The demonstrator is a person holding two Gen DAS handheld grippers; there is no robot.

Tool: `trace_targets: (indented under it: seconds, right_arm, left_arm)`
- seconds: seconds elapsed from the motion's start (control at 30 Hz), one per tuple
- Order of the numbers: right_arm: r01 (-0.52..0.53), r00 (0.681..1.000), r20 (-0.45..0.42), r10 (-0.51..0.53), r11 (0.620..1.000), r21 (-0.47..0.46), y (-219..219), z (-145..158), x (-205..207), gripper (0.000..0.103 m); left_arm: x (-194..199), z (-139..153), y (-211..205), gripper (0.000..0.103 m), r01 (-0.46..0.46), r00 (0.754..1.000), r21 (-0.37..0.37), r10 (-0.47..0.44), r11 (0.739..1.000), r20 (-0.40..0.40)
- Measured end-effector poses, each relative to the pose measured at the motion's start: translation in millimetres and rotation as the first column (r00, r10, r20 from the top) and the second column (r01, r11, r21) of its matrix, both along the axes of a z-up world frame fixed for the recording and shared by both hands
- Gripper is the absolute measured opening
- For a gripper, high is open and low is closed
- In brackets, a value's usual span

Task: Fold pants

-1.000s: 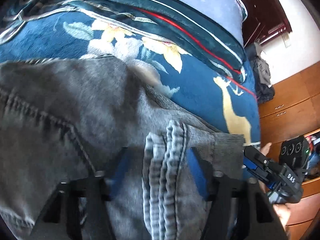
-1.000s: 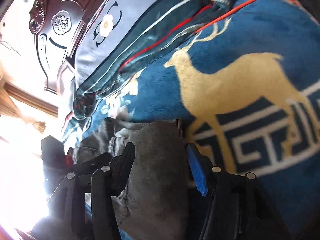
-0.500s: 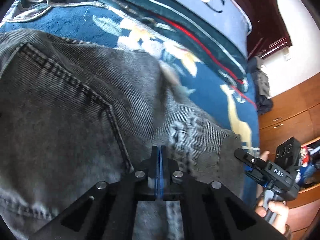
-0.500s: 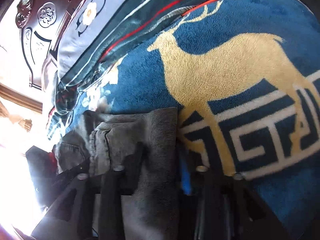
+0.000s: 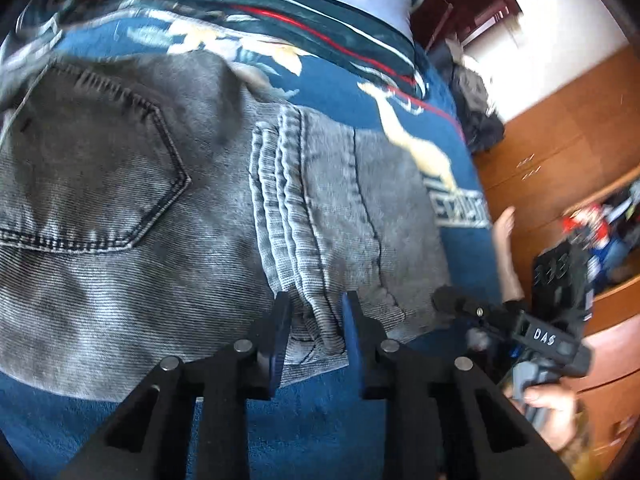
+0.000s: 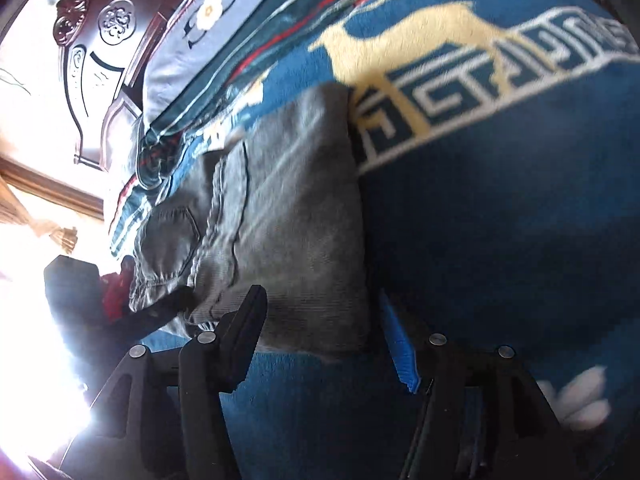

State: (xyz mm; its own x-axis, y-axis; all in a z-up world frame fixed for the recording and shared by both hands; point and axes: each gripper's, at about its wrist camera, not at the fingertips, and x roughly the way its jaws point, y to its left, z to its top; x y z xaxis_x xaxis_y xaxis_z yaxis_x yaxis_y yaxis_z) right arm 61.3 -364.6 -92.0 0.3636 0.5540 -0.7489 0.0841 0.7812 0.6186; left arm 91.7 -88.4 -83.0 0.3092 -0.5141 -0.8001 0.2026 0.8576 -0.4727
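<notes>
Grey jeans (image 5: 168, 208) lie folded on a blue blanket with a gold deer (image 5: 416, 148), back pocket up and the leg hems stacked across the middle. My left gripper (image 5: 314, 312) hovers at the fold's near edge. Its jaws are opening, with the hem edge between them and no pad pressing on it. In the right wrist view the jeans (image 6: 296, 216) form a thick folded slab. My right gripper (image 6: 320, 308) straddles its near right corner, jaws opening and apart from the cloth. In the left wrist view a hand holds the right gripper (image 5: 472, 312) just off the jeans' right edge.
A grey-blue pillow (image 6: 192, 36) and a striped dark quilt lie at the bed's head, against a carved wooden headboard (image 6: 100, 40). Wooden drawers (image 5: 560, 152) and a heap of dark clothes (image 5: 476, 104) stand beyond the bed's right side. Bare blanket (image 6: 500, 240) spreads to the right of the jeans.
Both grippers have drawn back toward the near edge of the jeans. The left jaws were shut half a second ago and now stand parted. The right jaws narrowed on the fold, then widened off it.
</notes>
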Motion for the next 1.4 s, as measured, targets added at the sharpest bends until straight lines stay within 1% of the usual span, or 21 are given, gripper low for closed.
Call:
trace_targets:
  seconds: [0.03,0.07,0.13,0.23,0.3,0.33,0.4,0.43,0.47,0.53,0.57,0.6,0.63,0.7,0.77,0.83,0.9,1.0,1.1,1.23,1.4]
  right_arm:
    - [-0.007,1.0,0.005,0.008,1.0,-0.029,4.7,-0.6,-0.5,0.04]
    - [-0.013,1.0,0.011,0.014,0.997,-0.074,8.7,-0.2,-0.9,0.034]
    - [-0.012,1.0,0.023,0.014,0.996,-0.089,11.3,3.1,-4.0,0.02]
    - [0.001,0.997,0.08,0.007,0.995,-0.1,16.3,17.3,-12.5,0.019]
    - [0.003,0.999,0.05,0.003,0.993,-0.117,21.7,9.6,-15.9,0.019]
    - [0.004,1.0,0.031,0.0,0.992,-0.128,23.4,1.9,-16.0,0.021]
    - [-0.001,0.999,0.037,0.007,0.987,-0.158,25.0,-3.2,-12.9,0.026]
    - [-0.004,0.999,0.036,0.009,0.988,-0.153,24.4,-4.8,-11.2,0.027]
    - [0.012,0.999,0.034,-0.007,0.992,-0.128,21.3,-5.0,-11.4,0.028]
    - [0.037,0.999,0.042,-0.033,0.994,-0.104,17.1,-1.4,-14.0,0.037]
    - [0.045,0.998,0.056,-0.038,0.993,-0.112,15.2,1.5,-16.9,0.04]
    - [0.053,0.996,0.077,-0.043,0.989,-0.139,15.4,6.3,-20.1,0.047]
    - [0.058,0.994,0.105,-0.039,0.983,-0.177,15.8,11.7,-23.9,0.059]
    - [0.069,0.986,0.163,-0.027,0.963,-0.261,19.4,23.5,-30.4,0.073]
    - [0.084,0.98,0.199,-0.02,0.943,-0.321,25.3,30.9,-35.3,0.076]
    - [0.107,0.975,0.219,-0.027,0.927,-0.36,27.4,34.5,-38.7,0.082]
    - [0.135,0.97,0.241,-0.039,0.908,-0.397,29.2,37.4,-43.3,0.085]
    - [0.138,0.967,0.251,-0.032,0.898,-0.417,32.9,42.5,-50.7,0.086]
    - [0.112,0.965,0.264,0.002,0.902,-0.417,46.2,49.8,-58.4,0.086]
    - [0.038,0.956,0.281,0.085,0.914,-0.405,78.8,61.6,-63.4,0.086]
    - [-0.08,0.937,0.282,0.206,0.913,-0.401,128.3,70.5,-60.2,0.086]
  left_arm:
    - [-3.1,0.2,-4.6,0.026,0.013,1.0,0.028,-0.013,1.0,0.018]
    - [-6.5,0.7,-6.7,0.024,0.015,0.999,0.045,-0.017,0.999,0.033]
    - [-15.2,4.1,-4.7,0.021,0.014,0.999,0.039,-0.016,0.999,0.052]
    - [-23.9,7.1,-1.3,0.02,0.008,0.997,0.053,-0.011,0.999,0.073]
    - [-21.0,-4.1,-0.9,0.021,-0.002,0.999,0.067,-0.001,0.998,0.036]
    - [-19.3,-9.5,-0.6,0.022,-0.01,1.0,0.064,0.009,0.998,0.026]
    - [-15.9,-12.9,0.3,0.027,-0.03,0.999,0.073,0.028,0.997,0.028]
    - [-15.0,-13.2,0.7,0.029,-0.037,0.999,0.079,0.035,0.996,0.025]
    - [-14.9,-12.1,1.3,0.034,-0.044,0.999,0.086,0.042,0.995,0.021]
    - [-18.8,-5.6,6.4,0.045,-0.05,0.999,0.077,0.048,0.996,0.025]
    - [-21.5,-1.5,10.0,0.057,-0.055,0.998,0.075,0.053,0.996,0.031]
    - [-24.2,2.5,14.8,0.064,-0.065,0.997,0.079,0.062,0.995,0.038]
    - [-27.4,7.5,20.1,0.065,-0.071,0.996,0.079,0.067,0.994,0.052]
    - [-32.7,16.7,31.2,0.071,-0.078,0.994,0.108,0.069,0.991,0.086]
    - [-36.4,24.1,44.1,0.077,-0.089,0.992,0.145,0.074,0.985,0.106]
    - [-39.1,31.4,61.4,0.082,-0.112,0.988,0.164,0.092,0.98,0.125]
    - [-39.3,37.2,79.8,0.095,-0.143,0.984,0.168,0.122,0.975,0.127]
    - [-36.1,46.9,111.0,0.097,-0.201,0.975,0.155,0.182,0.967,0.13]
    - [-28.0,56.0,148.8,0.099,-0.283,0.957,0.088,0.275,0.955,0.095]
    - [-19.2,63.8,200.5,0.1,-0.414,0.909,0.034,0.411,0.91,0.067]
    - [-13.1,66.2,256.5,0.1,-0.519,0.855,0.011,0.519,0.855,0.027]
